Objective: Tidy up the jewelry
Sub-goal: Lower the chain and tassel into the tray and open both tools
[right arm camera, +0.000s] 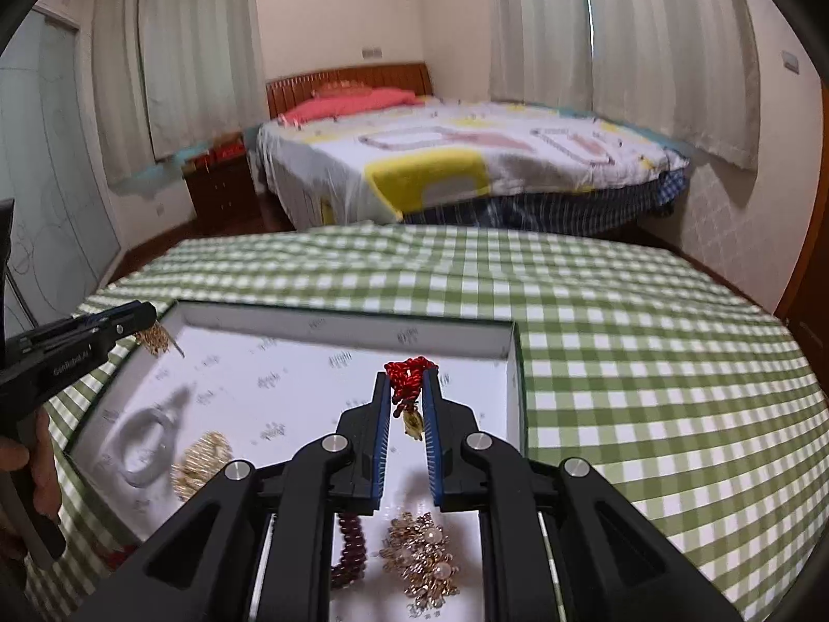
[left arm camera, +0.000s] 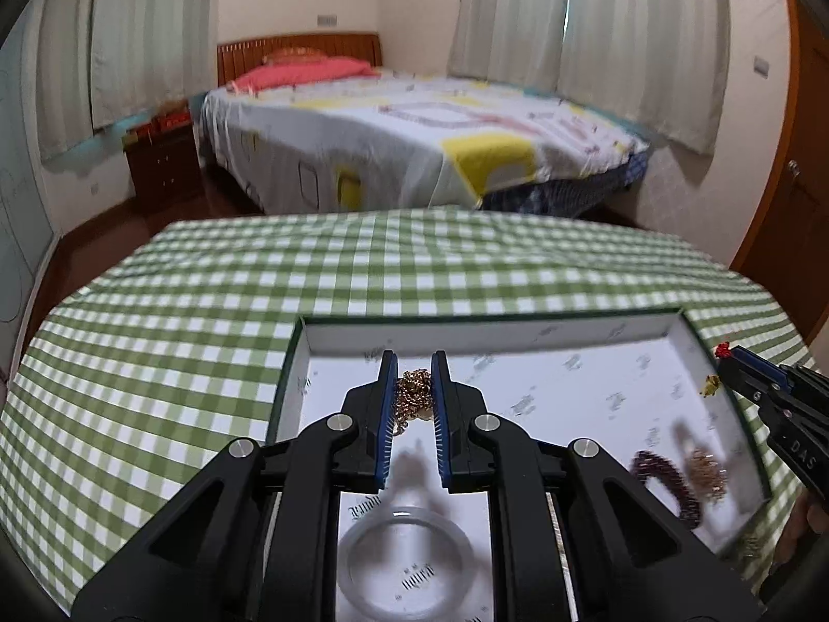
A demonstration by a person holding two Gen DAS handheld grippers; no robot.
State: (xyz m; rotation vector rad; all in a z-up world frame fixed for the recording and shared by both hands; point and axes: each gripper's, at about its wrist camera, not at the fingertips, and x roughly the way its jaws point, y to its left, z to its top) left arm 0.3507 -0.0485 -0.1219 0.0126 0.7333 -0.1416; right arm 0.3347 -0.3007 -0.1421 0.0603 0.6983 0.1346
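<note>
**Both grippers hold jewelry over the tray**

The left gripper (left arm camera: 414,389) hangs above the left part of the white tray (left arm camera: 570,331), its fingers (left arm camera: 387,404) nearly closed on a bunched gold chain (left arm camera: 413,395) that dangles between the blue pads. Under it, on the tray floor, lies a pale bangle (left arm camera: 409,554). Toward the tray's right side sit a dark red bead bracelet (left arm camera: 668,482) and, just beside it, a gold cluster (left arm camera: 707,469).

The right gripper (right arm camera: 406,394) hovers near the tray's right wall, its fingers (right arm camera: 431,414) pinched on a red knotted cord (right arm camera: 409,376) with a small yellow pendant (right arm camera: 413,422) hanging below the knot, clear of the tray floor. Beneath this gripper lie the bead bracelet and a gold and pearl brooch (right arm camera: 422,557). Another gold piece (right arm camera: 202,458) lies just beside the bangle.

The tray rests on a table (right arm camera: 647,363) covered in green check cloth. Beyond it stands a bed (right arm camera: 466,155) with a patterned sheet, and pale curtains (right arm camera: 647,52) hang along the walls
</note>
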